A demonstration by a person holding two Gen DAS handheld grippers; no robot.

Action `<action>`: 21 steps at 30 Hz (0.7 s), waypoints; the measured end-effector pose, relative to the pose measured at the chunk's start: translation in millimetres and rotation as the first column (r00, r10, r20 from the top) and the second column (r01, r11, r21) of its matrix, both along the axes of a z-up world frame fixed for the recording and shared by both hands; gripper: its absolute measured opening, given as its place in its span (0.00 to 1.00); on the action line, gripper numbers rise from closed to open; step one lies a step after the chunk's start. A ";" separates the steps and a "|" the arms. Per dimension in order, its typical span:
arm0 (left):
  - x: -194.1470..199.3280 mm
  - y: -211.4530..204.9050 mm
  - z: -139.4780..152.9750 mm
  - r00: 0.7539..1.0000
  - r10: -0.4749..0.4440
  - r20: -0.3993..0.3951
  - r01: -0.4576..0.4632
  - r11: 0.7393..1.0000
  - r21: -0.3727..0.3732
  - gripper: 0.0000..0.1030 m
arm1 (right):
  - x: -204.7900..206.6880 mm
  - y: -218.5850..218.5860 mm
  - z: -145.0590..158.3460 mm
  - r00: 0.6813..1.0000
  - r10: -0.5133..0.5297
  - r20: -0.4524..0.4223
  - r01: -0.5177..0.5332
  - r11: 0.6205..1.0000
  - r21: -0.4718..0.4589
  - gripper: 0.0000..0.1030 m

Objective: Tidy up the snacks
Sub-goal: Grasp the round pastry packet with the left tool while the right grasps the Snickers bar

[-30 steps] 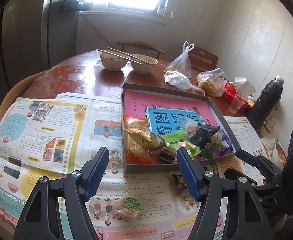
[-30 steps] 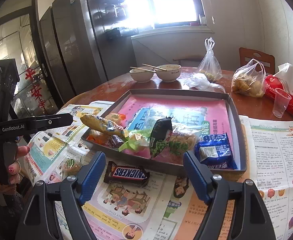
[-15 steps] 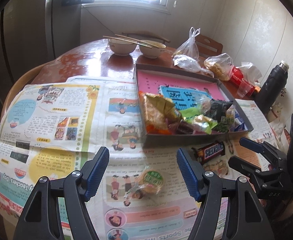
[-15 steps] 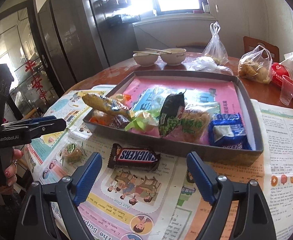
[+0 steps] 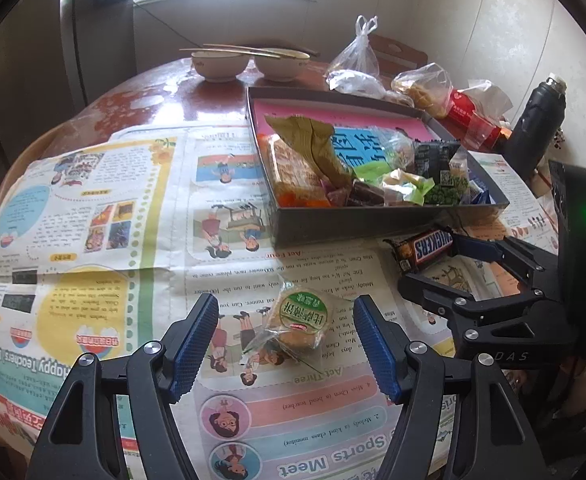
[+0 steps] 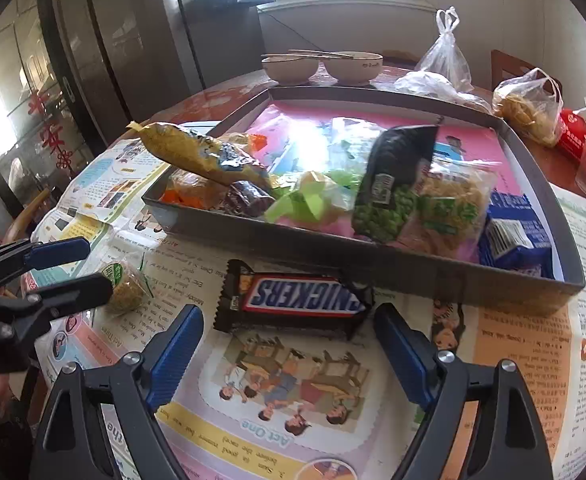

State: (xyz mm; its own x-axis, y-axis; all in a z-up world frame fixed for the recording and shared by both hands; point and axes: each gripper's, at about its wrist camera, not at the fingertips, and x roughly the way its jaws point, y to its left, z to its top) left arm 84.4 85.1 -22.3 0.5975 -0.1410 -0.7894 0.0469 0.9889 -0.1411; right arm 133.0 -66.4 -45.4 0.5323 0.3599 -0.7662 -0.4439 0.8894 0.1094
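A round bench (image 5: pixel 141 92) is seen covered with printed newspaper sheets (image 5: pixel 105 216), and a shallow grey tray (image 6: pixel 433 276) is set on them, its near end heaped with packets: a yellow bag (image 6: pixel 201 156), a dark pea packet (image 6: pixel 393 176), a blue packet (image 6: pixel 517 232).

The left gripper (image 5: pixel 285 344) is held low over the paper with its fingers (image 5: pixel 193 344) standing apart and gripping nothing. A small round cake in a clear wrapper with a green label (image 5: pixel 301 320) is framed between them, lying on the paper (no pad is seen touching it).

The right gripper (image 6: pixel 289 352) is likewise spread wide, its jaws having just been opening, and nothing is clamped. A Snickers bar (image 6: pixel 297 300) lies flat on the paper just before the tray's near wall, in line with the gap between the blue fingers (image 6: pixel 401 356); the bar is not touched by either one.

In the left wrist view the right gripper is seen from the side, its tips just beside the bar. Two bowls (image 5: pixel 249 66) bearing chopsticks, tied plastic bags (image 5: pixel 357 60) and a dark flask (image 5: pixel 537 128) are placed beyond the tray.
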 end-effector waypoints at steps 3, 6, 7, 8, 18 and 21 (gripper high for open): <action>1.4 -2.3 -5.6 1.000 -0.004 -0.016 0.004 1.000 0.005 0.70 | -0.9 10.7 -2.5 1.000 0.002 0.024 0.000 0.998 -0.055 0.85; 3.2 -3.7 -10.1 1.000 -0.002 -0.029 0.002 1.000 0.007 0.70 | -4.5 19.3 -5.6 0.998 0.000 0.059 0.007 0.993 -0.120 0.84; 4.0 -4.0 -11.7 0.999 0.002 -0.032 -0.002 1.000 0.010 0.70 | -4.9 19.6 -5.4 0.998 -0.002 0.066 0.010 0.993 -0.119 0.83; 4.9 -4.0 -13.5 0.999 0.003 -0.037 -0.003 1.000 0.006 0.70 | -4.1 18.9 -4.8 0.998 -0.009 0.069 0.016 0.994 -0.113 0.77; 8.7 -12.1 -18.2 0.999 -0.004 -0.032 0.004 1.000 -0.008 0.34 | -3.9 -2.9 -1.0 0.997 -0.014 0.076 0.018 0.998 -0.052 0.55; 8.4 -12.5 -17.5 0.999 -0.015 -0.036 0.013 0.999 -0.047 0.34 | -5.0 -14.1 1.5 0.998 -0.015 0.057 0.015 1.000 0.002 0.55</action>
State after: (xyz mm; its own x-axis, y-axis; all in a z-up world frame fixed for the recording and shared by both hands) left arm 92.8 72.6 -39.7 0.5666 -0.1864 -0.8026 0.0547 0.9804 -0.1891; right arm 128.0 -80.5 -43.9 0.5805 0.3532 -0.7336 -0.4364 0.8956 0.0859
